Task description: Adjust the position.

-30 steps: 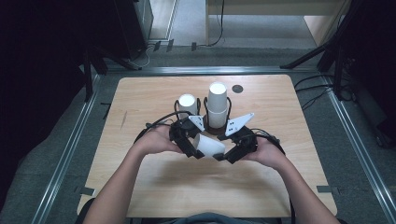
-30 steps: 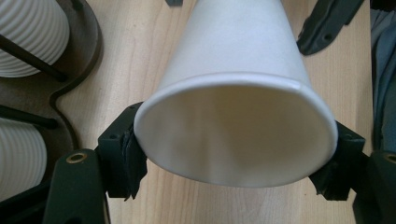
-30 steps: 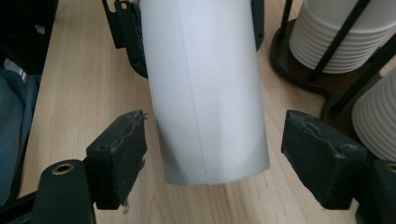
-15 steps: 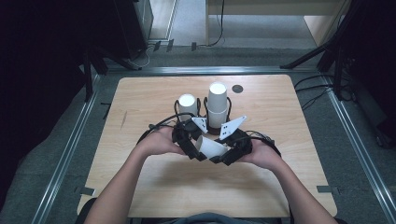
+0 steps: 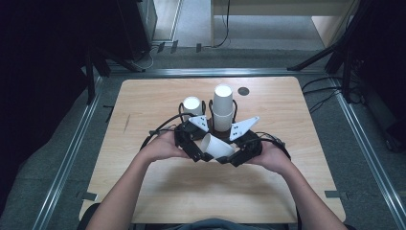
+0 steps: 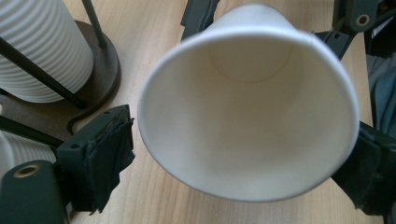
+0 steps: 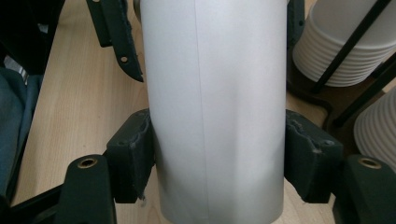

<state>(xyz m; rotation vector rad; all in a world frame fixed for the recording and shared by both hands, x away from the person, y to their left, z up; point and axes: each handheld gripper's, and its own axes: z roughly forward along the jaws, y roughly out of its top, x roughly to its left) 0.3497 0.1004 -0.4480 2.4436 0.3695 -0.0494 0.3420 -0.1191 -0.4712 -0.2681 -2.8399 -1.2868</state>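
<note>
the right gripper (image 5: 229,157) has just closed its fingers (image 7: 133,156) on the paper cup (image 5: 216,146), whose base is cut off at 12 o'clock. the left gripper (image 5: 201,152) has just spread wide around the rim, its 3 o'clock finger half hidden.

- A plain white paper cup (image 5: 218,146), empty, lies tipped on its side above the wooden table, its open mouth (image 6: 247,105) turned leftward and its narrower base rightward.
- Its smooth wall shows one straight vertical seam (image 7: 201,93).
</note>
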